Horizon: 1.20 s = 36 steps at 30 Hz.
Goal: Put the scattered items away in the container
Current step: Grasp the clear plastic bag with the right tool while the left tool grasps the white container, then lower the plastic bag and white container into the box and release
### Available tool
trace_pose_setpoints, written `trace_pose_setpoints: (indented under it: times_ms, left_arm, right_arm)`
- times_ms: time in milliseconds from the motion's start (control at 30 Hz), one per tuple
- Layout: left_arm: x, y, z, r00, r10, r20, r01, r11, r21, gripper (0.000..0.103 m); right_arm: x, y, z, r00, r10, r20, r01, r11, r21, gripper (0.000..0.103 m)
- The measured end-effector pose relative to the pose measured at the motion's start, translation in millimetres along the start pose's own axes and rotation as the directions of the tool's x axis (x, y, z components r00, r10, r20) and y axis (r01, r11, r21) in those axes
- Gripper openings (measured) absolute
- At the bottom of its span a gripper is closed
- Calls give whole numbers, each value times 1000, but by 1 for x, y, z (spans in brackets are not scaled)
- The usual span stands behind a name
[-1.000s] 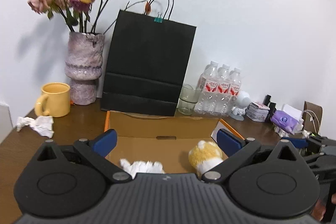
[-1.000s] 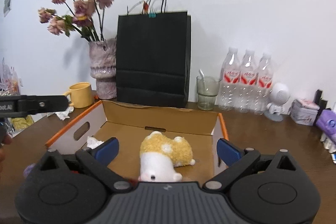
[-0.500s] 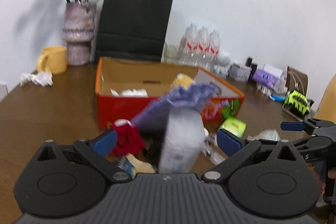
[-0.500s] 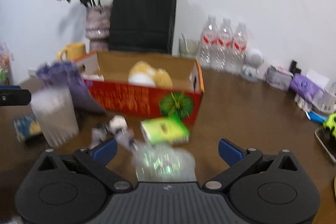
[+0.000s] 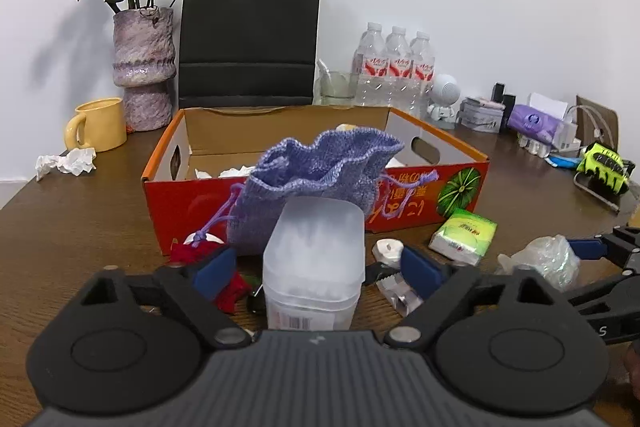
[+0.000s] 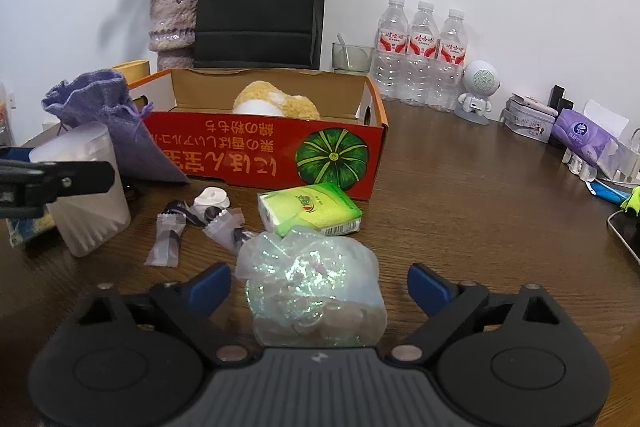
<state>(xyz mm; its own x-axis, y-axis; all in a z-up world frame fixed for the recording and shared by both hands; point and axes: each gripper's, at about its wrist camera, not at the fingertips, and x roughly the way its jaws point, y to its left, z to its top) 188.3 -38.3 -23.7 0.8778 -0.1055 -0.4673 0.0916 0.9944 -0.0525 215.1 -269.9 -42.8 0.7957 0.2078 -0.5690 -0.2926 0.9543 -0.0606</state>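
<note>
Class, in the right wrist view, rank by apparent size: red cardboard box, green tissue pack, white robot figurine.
1. red cardboard box
2. green tissue pack
3. white robot figurine, though it stands farther from the camera, so its true size is unsure.

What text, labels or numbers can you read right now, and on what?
"S": white, on the right gripper, whose fingers are closing, clear bag between them.
Red box: yellow East Asian characters, upside down; I can't read them reliably.
Water bottles: red labels, too small.
Green pack: print too small.
Translucent container: barcode label, digits blurred.
</note>
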Motion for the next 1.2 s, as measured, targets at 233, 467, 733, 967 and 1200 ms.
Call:
trace_pose_setpoints:
  times_ms: [233, 467, 733, 967, 1200]
  left_arm:
    - [2, -3, -5, 1000, 22, -23, -22, 1000, -14, 42]
    - [-7, -9, -10, 1000, 8, -28, -8, 1000, -12, 42]
    - [-29, -13, -12, 1000, -19, -9, 19, 1000, -20, 42]
    - [-76, -22, 10, 986, -134, 98, 136, 991, -9, 42]
    - [-102, -9, 55, 958, -201, 203, 214, 976, -47, 42]
  right_arm:
    - [-3, -3, -3, 999, 47, 11, -47, 998, 33, 46]
    - [-13, -5, -7, 996, 82, 42, -85, 995, 60, 44]
    - [-30, -6, -11, 993, 90, 76, -96, 992, 83, 44]
    - [-58, -14, 0, 983, 122, 138, -137, 985, 105, 43]
    - [-78, -25, 45, 962, 133, 239, -158, 983, 92, 43]
